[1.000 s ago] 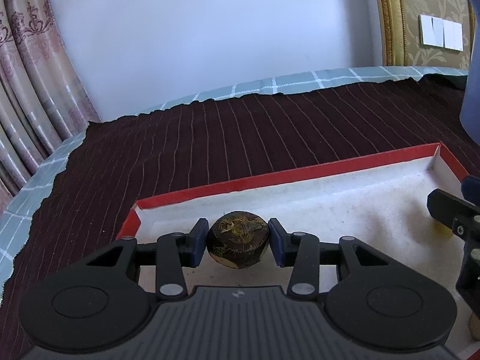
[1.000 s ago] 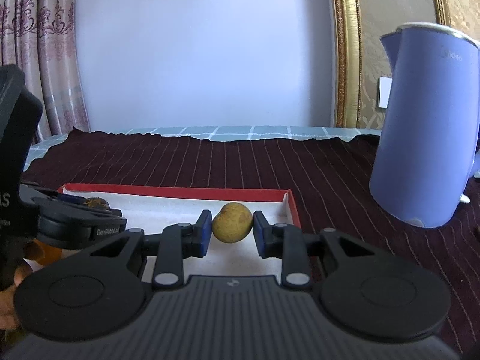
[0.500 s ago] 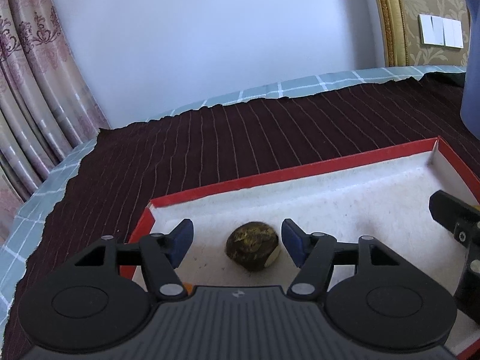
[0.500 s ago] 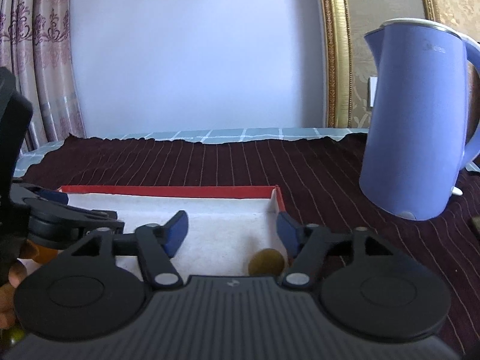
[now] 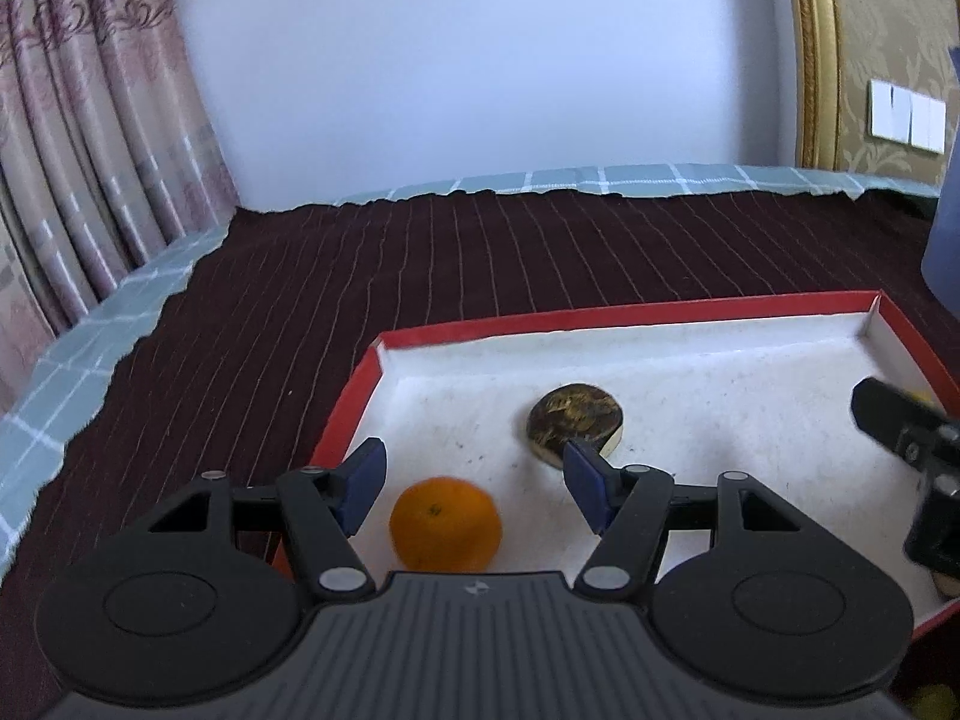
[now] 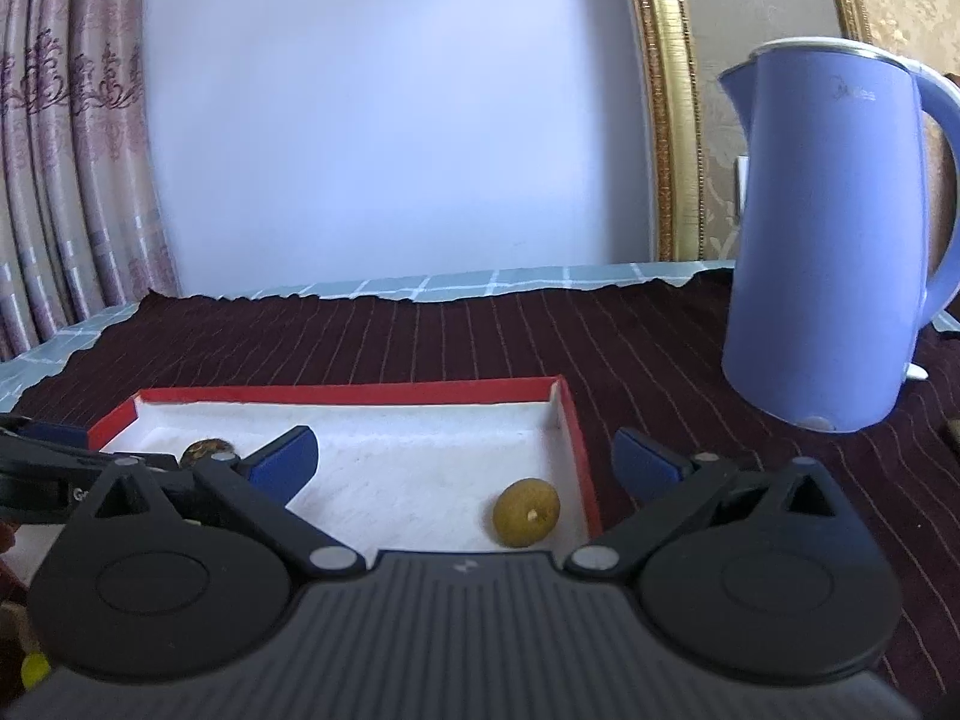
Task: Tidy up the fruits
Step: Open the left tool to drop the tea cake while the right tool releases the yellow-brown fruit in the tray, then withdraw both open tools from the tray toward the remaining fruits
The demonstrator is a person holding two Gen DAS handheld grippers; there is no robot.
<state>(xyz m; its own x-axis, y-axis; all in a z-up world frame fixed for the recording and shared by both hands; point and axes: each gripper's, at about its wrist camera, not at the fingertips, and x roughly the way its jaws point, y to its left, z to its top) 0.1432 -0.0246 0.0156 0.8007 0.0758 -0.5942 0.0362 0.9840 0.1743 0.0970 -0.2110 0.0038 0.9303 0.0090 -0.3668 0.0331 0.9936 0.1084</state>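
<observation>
Inside red-rimmed tray: orange, dark fruit, yellow-green fruit.

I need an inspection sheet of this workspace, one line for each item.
Surface: dark striped cloth over a checked cover.
Job's things: red-rimmed tray holds an orange, a dark brown fruit and a yellow-green fruit.
Clutter: blue kettle beside the tray.
Grippers: left gripper open, nothing held; right gripper open, jaws just widened.
Cables: nothing seen.
Surroundings: curtain, white wall, gold frame.
</observation>
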